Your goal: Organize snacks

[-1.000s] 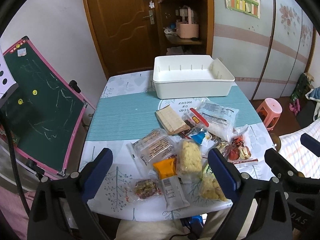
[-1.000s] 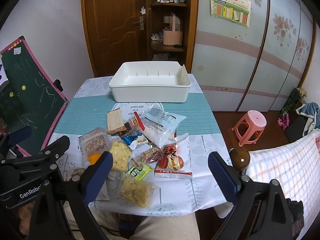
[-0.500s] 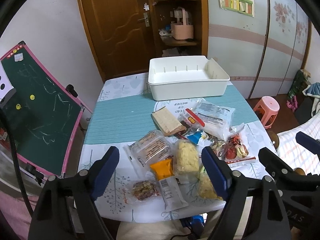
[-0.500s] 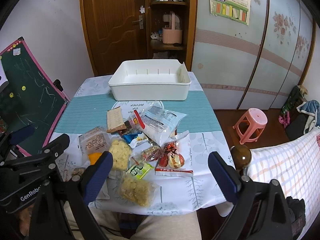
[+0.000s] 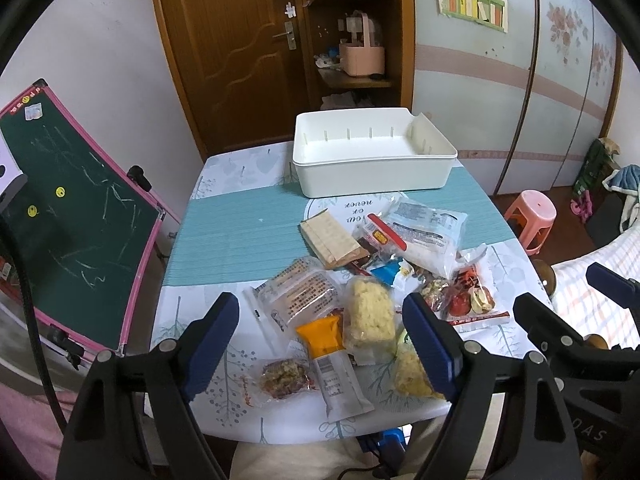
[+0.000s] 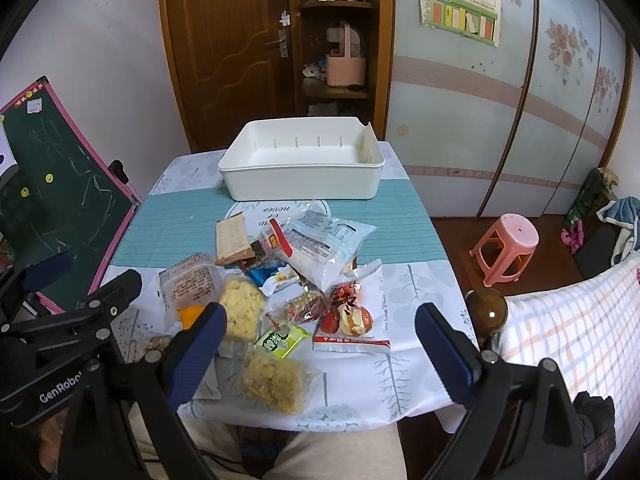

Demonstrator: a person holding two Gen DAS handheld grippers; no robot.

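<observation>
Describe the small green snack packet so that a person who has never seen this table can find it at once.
Start from the white plastic bin at the table's far end and come down through the snack pile to its near edge. The small bright green packet lies there, just above a clear bag of yellow puffs; it is the only green wrapper.

snack packets (image 5: 360, 280) on table (image 5: 240, 236), before bin (image 5: 372, 176)
</observation>
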